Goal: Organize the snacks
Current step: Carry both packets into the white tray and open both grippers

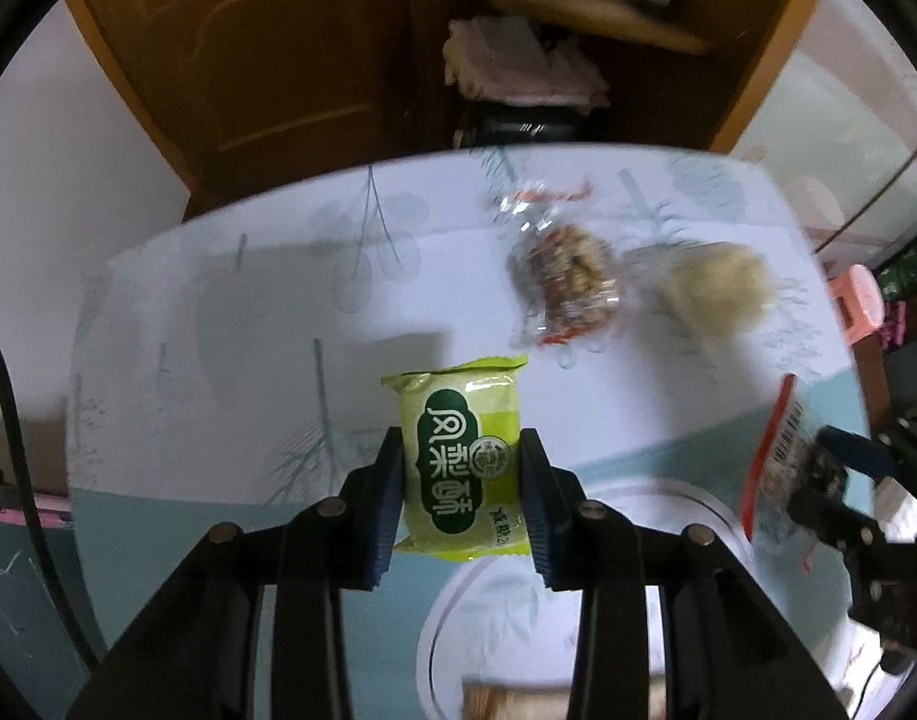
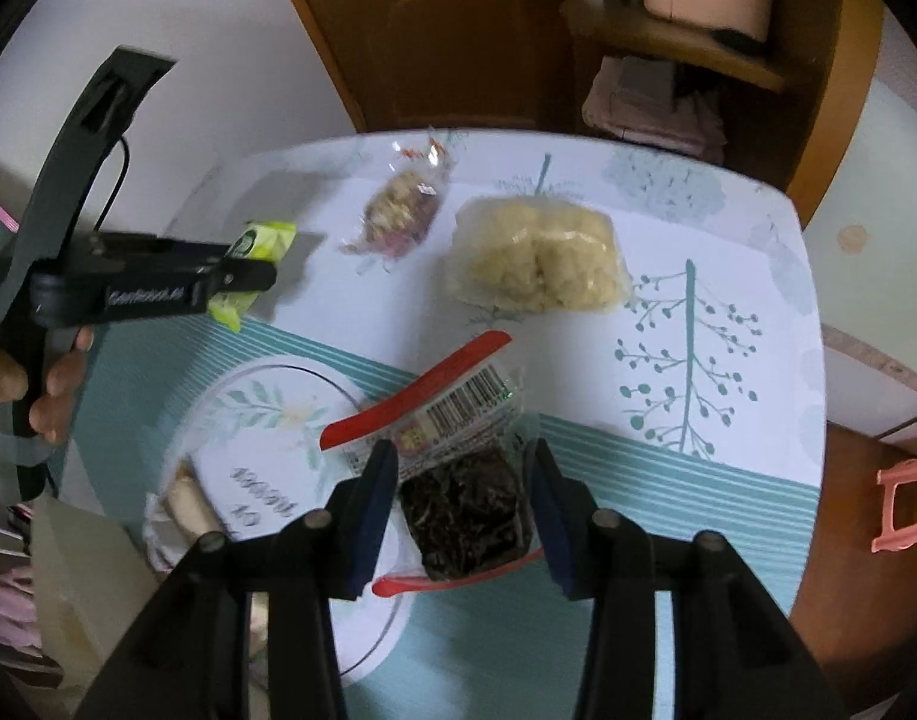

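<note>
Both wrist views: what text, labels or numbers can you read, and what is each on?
"凤梨酥": green pastry packet clamped in the left gripper.
"GenRobot.AI", roughly, a little blurred: side of the left gripper.
Barcode, digits too blurred: dark snack packet in the right gripper.
Inverted print, unreadable: white packet on the plate.

Green packet (image 1: 462, 468), dark-green lettering. Dark snack pack (image 2: 458, 480), red edges (barcode white). Tablecloth (image 2: 728, 276) white, teal tree print.
</note>
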`<state>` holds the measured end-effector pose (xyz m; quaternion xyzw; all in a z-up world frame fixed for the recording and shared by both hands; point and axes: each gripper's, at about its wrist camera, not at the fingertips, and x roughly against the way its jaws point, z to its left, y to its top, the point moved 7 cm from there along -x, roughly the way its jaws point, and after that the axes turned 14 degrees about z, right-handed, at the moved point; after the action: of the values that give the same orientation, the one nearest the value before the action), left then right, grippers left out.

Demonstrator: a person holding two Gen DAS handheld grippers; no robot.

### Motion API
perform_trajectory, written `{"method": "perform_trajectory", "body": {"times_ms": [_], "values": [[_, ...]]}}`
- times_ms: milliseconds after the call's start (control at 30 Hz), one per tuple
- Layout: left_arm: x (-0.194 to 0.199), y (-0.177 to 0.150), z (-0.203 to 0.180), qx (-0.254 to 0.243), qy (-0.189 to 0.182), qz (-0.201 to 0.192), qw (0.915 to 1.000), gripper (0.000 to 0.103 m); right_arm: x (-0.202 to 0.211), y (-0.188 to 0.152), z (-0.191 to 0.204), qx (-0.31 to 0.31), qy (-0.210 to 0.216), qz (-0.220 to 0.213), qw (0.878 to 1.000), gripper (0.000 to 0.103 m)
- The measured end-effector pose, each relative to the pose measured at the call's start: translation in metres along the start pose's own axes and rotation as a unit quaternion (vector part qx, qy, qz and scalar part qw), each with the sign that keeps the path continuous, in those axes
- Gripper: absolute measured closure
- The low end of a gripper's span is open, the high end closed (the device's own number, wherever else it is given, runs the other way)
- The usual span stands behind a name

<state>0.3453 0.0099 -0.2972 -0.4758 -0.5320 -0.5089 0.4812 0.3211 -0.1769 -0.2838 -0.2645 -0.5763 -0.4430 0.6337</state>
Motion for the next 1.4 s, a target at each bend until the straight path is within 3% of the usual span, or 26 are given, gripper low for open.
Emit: {"method": "perform_trajectory", "body": {"times_ms": [200, 400, 667, 967, 1400], "values": [[0.079, -0.038, -0.008, -0.037, -0.007, -0.056, 0.9977, 0.069, 0.065, -0.009, 0.031, 0.011, 0.021, -0.053, 0.998, 0.059], [0.161, -0.101, -0.014, -0.051, -0.046, -0.090, 0.9936, 0.069, 0.138, -0.030, 0.079, 0.024, 0.031, -0.110, 0.993, 0.059], [0.223, -0.191, -0.023, -0.050, -0.065, -0.125, 0.9887, 0.069, 0.214, -0.084, 0.135, 0.030, 0.037, -0.162, 0.986, 0.059], [0.228, -0.263, -0.031, -0.041, -0.048, -0.137, 0.9885, 0.069, 0.237, -0.142, 0.166, 0.010, 0.063, -0.174, 0.983, 0.059], [0.199, -0.314, -0.043, -0.037, -0.043, -0.098, 0.9936, 0.068, 0.206, -0.191, 0.188, 0.016, 0.053, -0.115, 0.992, 0.058]]}}
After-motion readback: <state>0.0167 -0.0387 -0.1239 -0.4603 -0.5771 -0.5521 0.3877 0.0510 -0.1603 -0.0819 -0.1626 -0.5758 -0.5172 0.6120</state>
